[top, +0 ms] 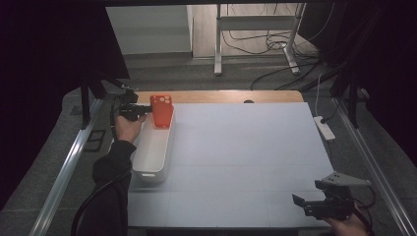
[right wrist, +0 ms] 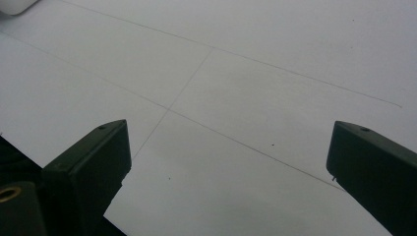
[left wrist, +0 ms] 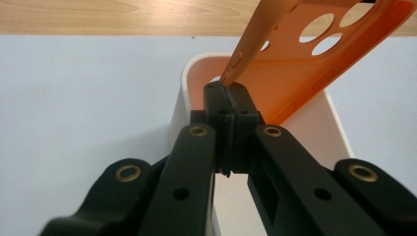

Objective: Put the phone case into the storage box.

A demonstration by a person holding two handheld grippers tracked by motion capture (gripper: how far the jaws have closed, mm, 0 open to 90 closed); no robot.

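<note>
1. The right gripper sits at the near right corner of the table with its jaws wide apart and nothing between them; its own view looks down on bare white table surface crossed by faint seam lines.
2. Farther off, at the far left, the left gripper has its jaws pressed together on the thin edge of an orange phone case. The case stands nearly upright, camera cut-outs at the top, over the far end of a long white bin, its lower part inside the rim.
3. Risk, as I judge it: the hold is only a pinch on one flexible edge, so the soft case could bend, pivot or slip out. Let go while this tilted, it might lean on the bin wall or tip over the rim onto the table.
4. Beyond the white surface runs a strip of bare wooden tabletop.
5. No brand, label or readable writing shows on the case, bin or grippers.
</note>
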